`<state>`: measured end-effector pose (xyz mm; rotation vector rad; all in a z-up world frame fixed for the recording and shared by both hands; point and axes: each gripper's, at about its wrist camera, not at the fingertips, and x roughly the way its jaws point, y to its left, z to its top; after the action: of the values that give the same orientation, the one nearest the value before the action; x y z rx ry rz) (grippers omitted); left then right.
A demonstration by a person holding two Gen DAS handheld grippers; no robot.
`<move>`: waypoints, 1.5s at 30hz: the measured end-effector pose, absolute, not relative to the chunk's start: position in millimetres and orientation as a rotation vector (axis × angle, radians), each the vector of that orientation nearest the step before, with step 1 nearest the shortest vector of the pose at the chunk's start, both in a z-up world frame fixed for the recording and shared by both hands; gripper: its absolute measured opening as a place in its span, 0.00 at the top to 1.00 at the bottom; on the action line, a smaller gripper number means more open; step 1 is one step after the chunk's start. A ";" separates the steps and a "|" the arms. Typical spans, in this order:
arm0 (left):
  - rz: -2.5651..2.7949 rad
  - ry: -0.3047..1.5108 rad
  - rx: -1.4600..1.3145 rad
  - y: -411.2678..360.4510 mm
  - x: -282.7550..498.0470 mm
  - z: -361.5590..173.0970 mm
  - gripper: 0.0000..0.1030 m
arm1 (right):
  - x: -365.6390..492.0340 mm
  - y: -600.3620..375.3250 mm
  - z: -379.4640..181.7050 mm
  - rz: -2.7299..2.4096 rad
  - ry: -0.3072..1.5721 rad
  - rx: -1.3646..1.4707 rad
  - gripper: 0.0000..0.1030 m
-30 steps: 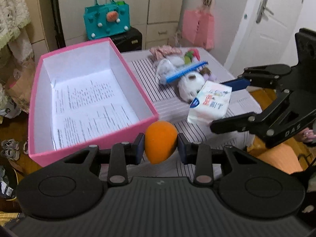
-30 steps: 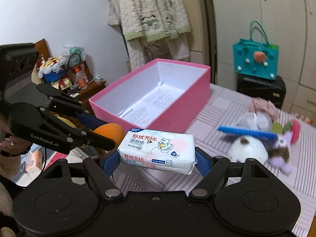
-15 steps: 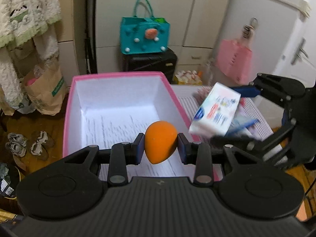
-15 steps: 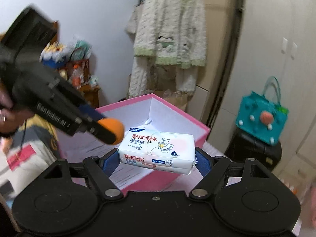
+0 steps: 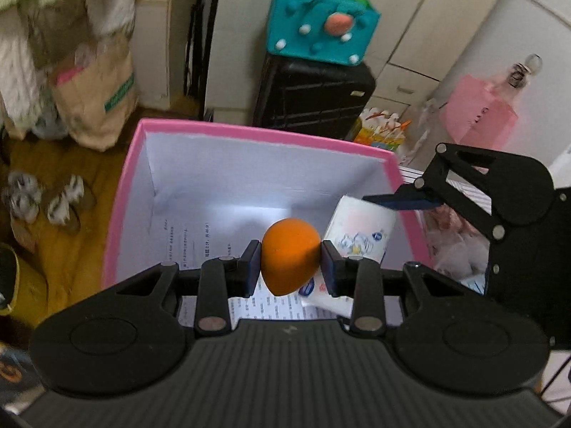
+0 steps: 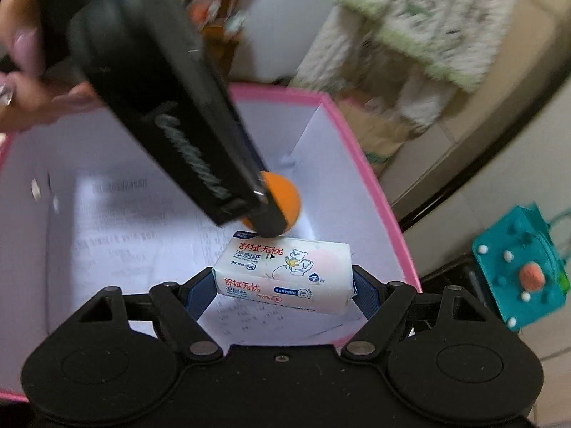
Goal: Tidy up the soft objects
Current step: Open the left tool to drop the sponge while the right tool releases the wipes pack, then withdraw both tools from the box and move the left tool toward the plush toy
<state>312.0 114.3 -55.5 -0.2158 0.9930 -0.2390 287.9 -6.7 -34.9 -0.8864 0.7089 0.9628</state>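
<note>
Left gripper [image 5: 291, 262]: its 2 blue-padded jaws are pinching a smooth orange egg-shaped soft ball [image 5: 289, 255], holding it in the air over the open box.
Right gripper [image 6: 283, 287]: its jaws are standing wide and pressing on the 2 short ends of a white plastic pack of wet wipes with red lettering and a cartoon bear [image 6: 282, 276], which is also hanging over the box.
Box: a rectangular pink cardboard box with a white inside [image 5: 246, 132] is sitting below both grippers, with a printed white paper sheet [image 5: 200, 239] lying flat on its floor.
Where the soft things are: the ball and the wipes pack are hovering side by side above the box interior, the pack just to the right of the ball in the left wrist view; neither is resting on the floor of the box.
Person: a hand [image 6: 21, 64] is gripping the left tool's black body at the upper left of the right wrist view.
Background: a teal felt handbag [image 5: 321, 34] is standing on a black suitcase [image 5: 314, 96] beyond the box; a brown paper bag [image 5: 96, 96] is sitting on the floor.
</note>
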 end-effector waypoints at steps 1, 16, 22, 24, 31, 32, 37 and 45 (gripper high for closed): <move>-0.232 1.004 -0.226 114.1 317.4 -60.4 0.67 | 293.2 -3.5 -37.1 0.979 0.735 -0.908 0.20; -0.181 1.093 -0.337 119.3 346.9 -103.8 0.65 | 323.6 32.0 -61.8 1.023 0.866 -1.085 0.16; -0.226 1.068 -0.320 118.2 338.4 -95.4 0.56 | 303.9 17.8 -45.2 0.951 0.746 -1.058 0.16; -0.245 1.052 -0.311 118.1 331.9 -90.1 0.56 | 291.9 9.9 -35.6 0.928 0.712 -1.010 0.16; -0.307 1.014 -0.232 118.5 300.5 -62.7 0.55 | 246.8 -34.1 -7.9 0.864 0.664 -0.746 0.16; -0.311 1.016 -0.211 118.0 294.5 -58.3 0.55 | 241.1 -41.2 -5.1 0.856 0.667 -0.703 0.16; -0.297 0.973 -0.059 107.0 260.7 -34.0 0.54 | 217.0 -75.1 9.7 0.801 0.660 -0.516 0.16; -0.336 0.912 0.017 98.7 209.1 11.2 0.51 | 184.6 -112.2 27.7 0.774 0.676 -0.345 0.16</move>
<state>209.1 98.7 11.2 0.0166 0.9123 -0.3357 184.6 -112.2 27.7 -0.3448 0.6763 0.7736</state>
